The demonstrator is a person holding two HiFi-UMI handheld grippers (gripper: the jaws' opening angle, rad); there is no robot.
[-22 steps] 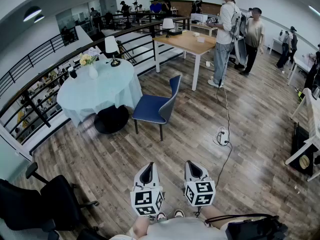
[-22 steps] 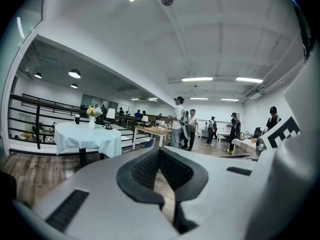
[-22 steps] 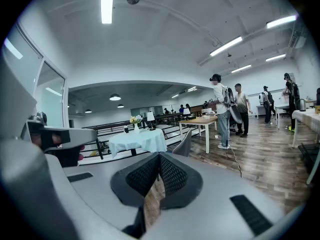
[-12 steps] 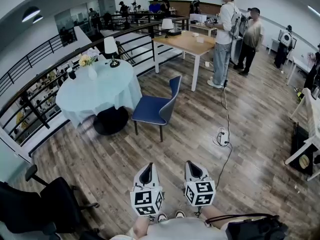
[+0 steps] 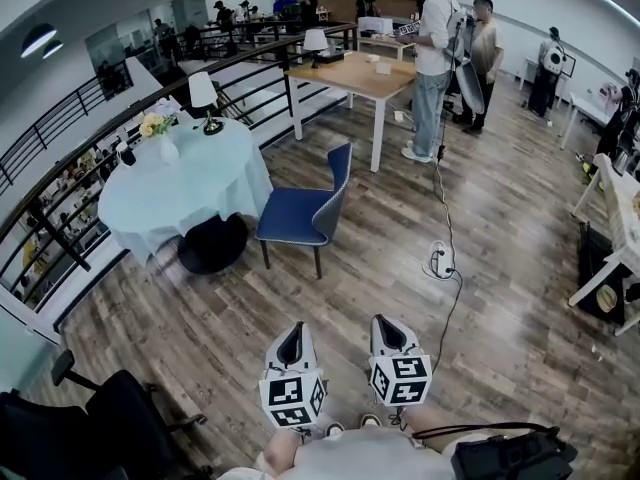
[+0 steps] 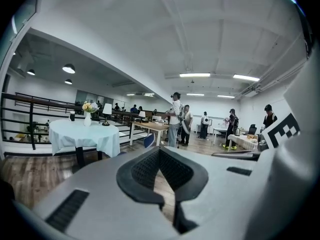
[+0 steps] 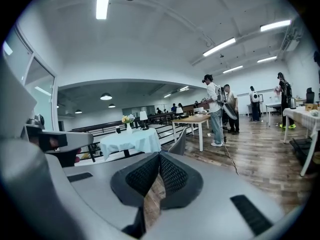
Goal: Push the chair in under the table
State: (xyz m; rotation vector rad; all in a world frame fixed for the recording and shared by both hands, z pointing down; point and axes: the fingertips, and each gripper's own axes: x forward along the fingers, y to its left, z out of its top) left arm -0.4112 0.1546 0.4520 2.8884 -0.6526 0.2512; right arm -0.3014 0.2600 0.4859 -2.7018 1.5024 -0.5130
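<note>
With jaws together, the left gripper (image 5: 292,334) and right gripper (image 5: 386,326) face the blue chair (image 5: 292,214) by the table (image 5: 165,196): likely light, rigid, best pushed at its backrest (image 5: 338,180).

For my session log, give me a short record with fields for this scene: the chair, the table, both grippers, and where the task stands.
chair: blue chair, upright, pulled out beside the table, backrest on the far side from it
table: round table under a pale cloth; vase of flowers and lamp on top
grippers: left gripper shut, empty; right gripper shut, empty
contact: neither gripper touches the chair; wooden floor lies between
task: chair not yet pushed in
</note>
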